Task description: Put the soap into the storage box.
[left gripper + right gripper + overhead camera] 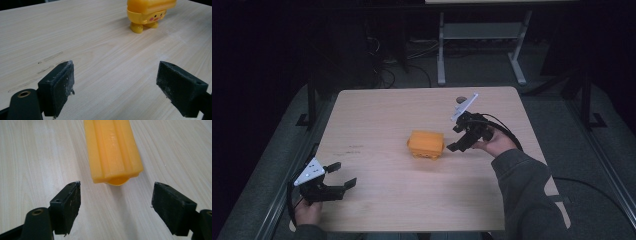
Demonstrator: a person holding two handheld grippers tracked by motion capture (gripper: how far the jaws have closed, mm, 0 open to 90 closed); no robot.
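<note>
Right tool (460, 137) is in the approach step: jaws spread wide, nothing between them, aimed at the near end of the yellow toy (426, 144) and sitting just beside it, not touching. In the right gripper view the toy (112, 150) runs lengthwise away from the tool (116, 203), its ridged top centred in the gap and its end short of the pads (68, 205). My read: reach is nearly done, grasp not yet started. Next move calls for a short push forward so the pads straddle the toy's long sides, tool kept low and square to the body, then close; the gap looks wider than the toy, so clearance should be fine, but the plastic looks smooth and the top flares over a narrower base, so gripping too high could slip. Left tool (334, 177) is idle near the bench's front left corner, well apart from the toy, jaws also spread and empty; in the left gripper view it (116, 86) points across bare wood at the toy (148, 12), which stands upright on small round feet with a face printed on the side. Toy sits about mid-bench (377, 115), slightly right of centre. Count: one toy, two tools, one bench, faint scuff marks (354, 148) on the wood left of the toy.
</note>
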